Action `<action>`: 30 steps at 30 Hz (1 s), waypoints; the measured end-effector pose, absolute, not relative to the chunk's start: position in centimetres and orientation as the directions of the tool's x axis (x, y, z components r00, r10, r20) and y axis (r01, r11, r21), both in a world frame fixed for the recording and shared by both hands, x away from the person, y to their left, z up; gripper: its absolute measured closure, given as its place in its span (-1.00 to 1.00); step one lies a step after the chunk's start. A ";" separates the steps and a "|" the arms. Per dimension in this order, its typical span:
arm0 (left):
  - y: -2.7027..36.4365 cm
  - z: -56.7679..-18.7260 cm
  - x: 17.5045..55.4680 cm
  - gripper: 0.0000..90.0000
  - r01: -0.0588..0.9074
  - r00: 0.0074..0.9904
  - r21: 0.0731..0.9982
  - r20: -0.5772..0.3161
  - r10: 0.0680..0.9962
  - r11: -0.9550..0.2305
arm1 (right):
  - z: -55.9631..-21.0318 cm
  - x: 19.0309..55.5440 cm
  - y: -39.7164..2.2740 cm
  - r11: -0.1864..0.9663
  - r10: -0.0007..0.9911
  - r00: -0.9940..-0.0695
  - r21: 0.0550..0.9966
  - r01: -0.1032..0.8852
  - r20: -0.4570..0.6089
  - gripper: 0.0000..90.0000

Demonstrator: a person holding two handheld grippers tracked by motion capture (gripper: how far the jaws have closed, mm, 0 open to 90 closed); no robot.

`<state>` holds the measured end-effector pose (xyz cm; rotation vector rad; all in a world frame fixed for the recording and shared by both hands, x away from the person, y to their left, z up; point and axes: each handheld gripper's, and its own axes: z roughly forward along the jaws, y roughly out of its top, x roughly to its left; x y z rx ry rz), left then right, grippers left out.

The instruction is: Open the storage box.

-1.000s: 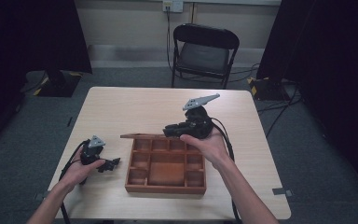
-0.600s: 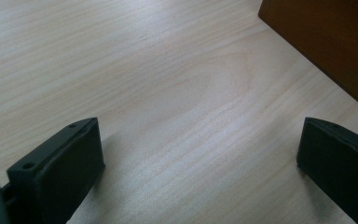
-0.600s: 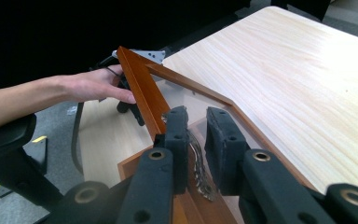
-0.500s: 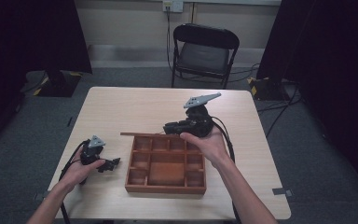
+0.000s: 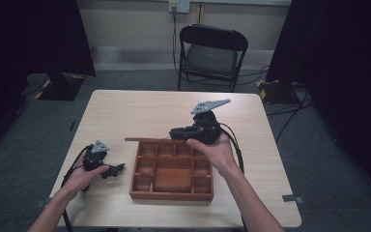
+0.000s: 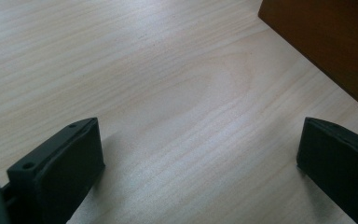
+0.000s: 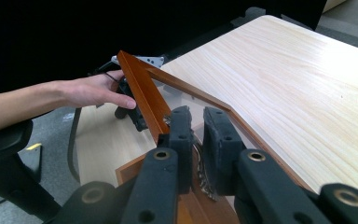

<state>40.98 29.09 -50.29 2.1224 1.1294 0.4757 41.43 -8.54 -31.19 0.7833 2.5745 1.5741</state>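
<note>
Broadly, the worktop [image 5: 140, 111] is a rounded-corner slab of pale wood-grain laminate, standing on grey carpet with a black folding chair [image 5: 211, 53] behind its far edge. Near the front middle lies a reddish-brown wooden tray [image 5: 171, 195], rectangular, partitioned into small cells around a larger central one. A framed clear lid [image 7: 142, 91], with the same brown wood edging a transparent pane, is tilted up over the tray's far edge; in the right gripper view its corner rises toward the camera.

The right gripper [image 5: 179, 132] is black plastic with a grey three-cornered plate on top, held at the tray's far edge by the right hand [image 5: 212, 151], forearm reaching in from the bottom right. Its jaws are nearly pressed together, pinching the lid's frame and pane between them.

The left gripper [image 5: 117, 169], smaller in view, rests low on the worktop just left of the tray, gripped by the left hand [image 5: 84, 174]. Its matte black jaws are spread wide over bare laminate, with the tray's side wall [image 6: 326, 42] just beyond.
</note>
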 end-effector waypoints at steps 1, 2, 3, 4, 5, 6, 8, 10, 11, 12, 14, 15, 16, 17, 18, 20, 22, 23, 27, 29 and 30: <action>29.1 -50.3 41.0 -1.00 0.583 0.557 0.710 0.004 0.830 -0.395 | -31.2 41.4 -8.5 0.367 0.426 -0.874 0.839 0.402 0.232 0.82; 29.1 -50.3 41.0 -1.00 0.583 0.557 0.710 0.004 0.830 -0.395 | -31.2 41.4 -8.5 0.365 0.426 -0.874 0.839 0.403 0.234 0.82; 29.1 -50.3 41.0 -1.00 0.583 0.557 0.710 0.004 0.830 -0.395 | -31.2 41.4 -8.6 0.364 0.424 -0.874 0.840 0.403 0.236 0.82; 29.1 -50.3 41.0 -1.00 0.583 0.557 0.710 0.004 0.830 -0.395 | -31.2 41.4 -8.6 0.364 0.424 -0.874 0.840 0.403 0.236 0.82; 29.1 -50.3 41.0 -1.00 0.583 0.557 0.710 0.004 0.830 -0.395 | -31.2 41.4 -8.6 0.364 0.425 -0.875 0.840 0.402 0.234 0.82; 29.1 -50.3 41.0 -1.00 0.583 0.557 0.710 0.004 0.830 -0.395 | -31.2 41.4 -8.6 0.364 0.424 -0.875 0.841 0.401 0.234 0.83; 29.1 -50.3 41.0 -1.00 0.583 0.557 0.710 0.004 0.830 -0.395 | -31.2 41.4 -8.6 0.364 0.424 -0.875 0.840 0.402 0.235 0.83; 29.1 -50.3 41.0 -1.00 0.583 0.557 0.710 0.004 0.830 -0.395 | -31.2 41.4 -8.6 0.364 0.424 -0.874 0.840 0.403 0.236 0.83; 29.1 -50.3 41.0 -1.00 0.583 0.557 0.710 0.004 0.830 -0.395 | -31.2 41.4 -8.6 0.364 0.424 -0.874 0.840 0.403 0.236 0.83; 29.1 -50.3 41.0 -1.00 0.583 0.557 0.710 0.004 0.830 -0.395 | -31.2 41.4 -8.6 0.364 0.424 -0.874 0.840 0.403 0.237 0.82; 29.1 -50.3 41.0 -1.00 0.583 0.557 0.710 0.004 0.830 -0.395 | -31.2 41.4 -8.6 0.363 0.424 -0.874 0.839 0.404 0.237 0.82; 29.1 -50.3 41.0 -1.00 0.583 0.557 0.710 0.004 0.830 -0.395 | -31.2 41.4 -8.6 0.364 0.424 -0.874 0.839 0.404 0.237 0.83; 29.1 -50.3 41.0 -1.00 0.583 0.557 0.710 0.004 0.830 -0.395 | -31.2 41.4 -8.6 0.364 0.424 -0.874 0.839 0.404 0.237 0.83; 29.1 -50.3 41.0 -1.00 0.583 0.557 0.710 0.004 0.830 -0.395 | -31.2 41.4 -8.6 0.364 0.424 -0.874 0.839 0.404 0.237 0.83; 29.1 -50.3 41.0 -1.00 0.583 0.557 0.710 0.004 0.830 -0.394 | -31.2 41.4 -8.6 0.364 0.424 -0.874 0.839 0.404 0.238 0.82; 29.1 -50.3 41.0 -1.00 0.583 0.557 0.710 0.004 0.830 -0.395 | -31.2 41.4 -8.6 0.364 0.422 -0.875 0.839 0.404 0.238 0.82; 29.1 -50.3 41.0 -1.00 0.583 0.557 0.710 0.004 0.830 -0.395 | -31.2 41.4 -8.6 0.364 0.422 -0.875 0.840 0.403 0.237 0.83; 29.1 -50.3 41.0 -1.00 0.583 0.557 0.710 0.004 0.830 -0.395 | -31.2 41.4 -8.6 0.364 0.423 -0.875 0.840 0.402 0.235 0.83; 29.1 -50.3 41.0 -1.00 0.583 0.557 0.710 0.004 0.830 -0.395 | -31.2 41.4 -8.6 0.366 0.422 -0.876 0.841 0.399 0.233 0.83; 29.1 -50.3 41.0 -1.00 0.583 0.557 0.710 0.005 0.830 -0.395 | -31.2 41.4 -8.6 0.367 0.421 -0.877 0.840 0.399 0.232 0.83; 29.1 -50.3 41.0 -1.00 0.583 0.557 0.710 0.005 0.830 -0.395 | -31.2 41.4 -8.6 0.367 0.421 -0.877 0.840 0.399 0.232 0.83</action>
